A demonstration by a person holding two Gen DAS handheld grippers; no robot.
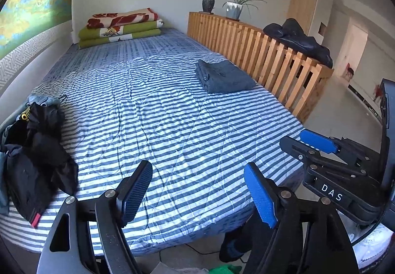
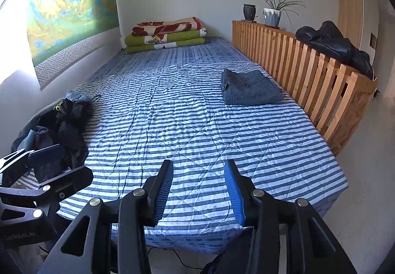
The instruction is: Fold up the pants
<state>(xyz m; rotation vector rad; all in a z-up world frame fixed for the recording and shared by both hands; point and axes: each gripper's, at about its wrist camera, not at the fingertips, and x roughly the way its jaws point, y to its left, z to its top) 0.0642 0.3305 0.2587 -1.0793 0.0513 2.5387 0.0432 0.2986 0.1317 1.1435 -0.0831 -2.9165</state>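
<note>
At the bed's [image 1: 172, 111] left edge a dark clothes heap [image 1: 37, 155] is partly cut off, its garments indistinguishable. Both the left gripper [image 1: 197, 195] and right gripper [image 2: 197, 190] hover over the near edge, fingers spread wide, empty. Folded grey pants [image 2: 249, 87] lie right, beside the wooden rail [image 2: 308, 71].
</note>
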